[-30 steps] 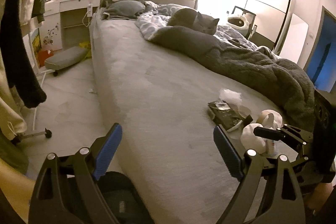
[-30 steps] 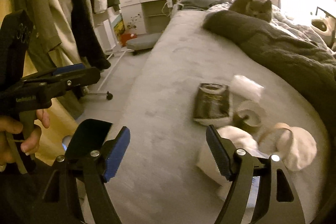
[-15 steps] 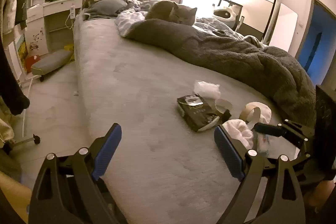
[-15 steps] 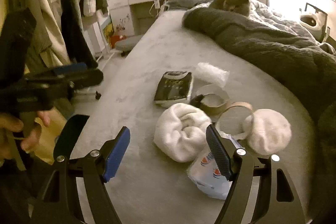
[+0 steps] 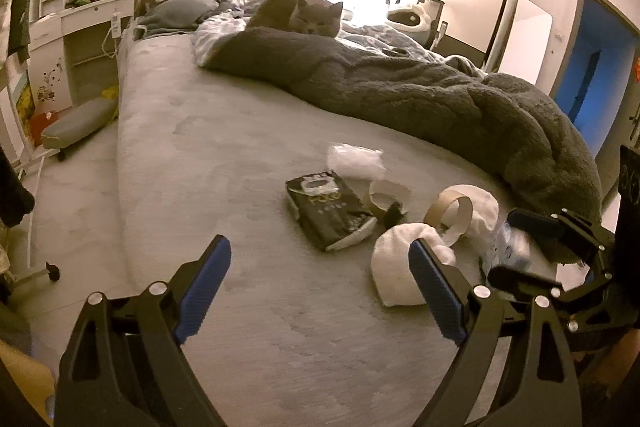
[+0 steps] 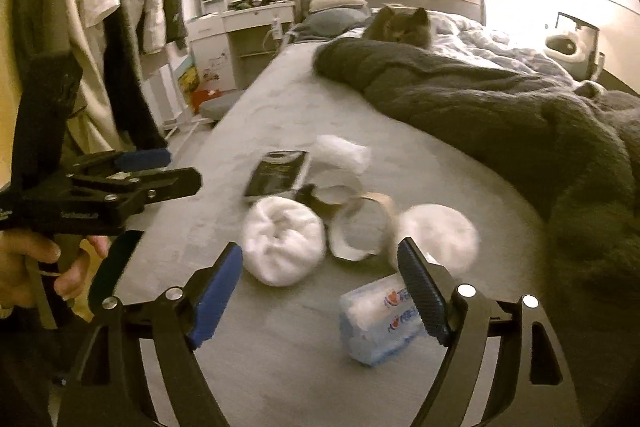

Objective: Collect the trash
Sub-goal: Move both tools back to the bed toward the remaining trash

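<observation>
Trash lies in a cluster on the grey bed: a black packet, clear plastic wrap, two cardboard tape rings, two white rolled bundles and a blue-white tissue pack. My left gripper is open over bare bedding, just left of the nearer bundle. My right gripper has its jaws opening, with a white bundle just ahead between the fingers and the tissue pack by its right finger. Nothing is pressed by its pads. The right gripper also shows at the right of the left wrist view.
A grey cat lies at the head of the bed on a dark fluffy blanket that runs along the right side. Hanging clothes and a white dresser stand to the left. A hand holds the left gripper.
Both grippers have swung over the bed toward the trash cluster, which now sits closer and more central. The right gripper's fingers stand slightly wider apart than before.
</observation>
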The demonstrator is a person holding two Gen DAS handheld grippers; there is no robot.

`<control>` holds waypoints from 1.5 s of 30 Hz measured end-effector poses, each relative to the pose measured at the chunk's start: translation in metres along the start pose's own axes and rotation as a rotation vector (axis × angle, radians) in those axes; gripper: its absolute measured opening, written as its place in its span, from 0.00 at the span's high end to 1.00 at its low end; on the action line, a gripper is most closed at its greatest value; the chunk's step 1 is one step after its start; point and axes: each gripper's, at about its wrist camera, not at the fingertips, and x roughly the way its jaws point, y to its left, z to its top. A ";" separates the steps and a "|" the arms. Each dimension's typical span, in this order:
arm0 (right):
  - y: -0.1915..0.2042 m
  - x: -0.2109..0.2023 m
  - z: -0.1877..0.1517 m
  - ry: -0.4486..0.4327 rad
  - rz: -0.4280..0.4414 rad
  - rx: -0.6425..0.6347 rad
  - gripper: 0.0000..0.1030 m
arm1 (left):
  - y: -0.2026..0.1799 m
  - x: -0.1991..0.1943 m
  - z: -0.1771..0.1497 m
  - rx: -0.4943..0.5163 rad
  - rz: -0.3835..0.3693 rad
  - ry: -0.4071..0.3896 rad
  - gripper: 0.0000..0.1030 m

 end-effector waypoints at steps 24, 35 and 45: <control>-0.079 0.018 -0.043 0.097 -0.094 0.226 0.30 | -0.047 0.039 -0.011 0.054 -0.049 0.061 0.10; -0.084 0.002 -0.045 0.053 -0.068 0.226 0.47 | -0.060 0.055 -0.019 0.082 -0.030 0.082 0.10; -0.086 -0.008 -0.040 0.013 -0.025 0.234 0.47 | -0.073 0.064 -0.022 0.137 -0.037 0.113 0.31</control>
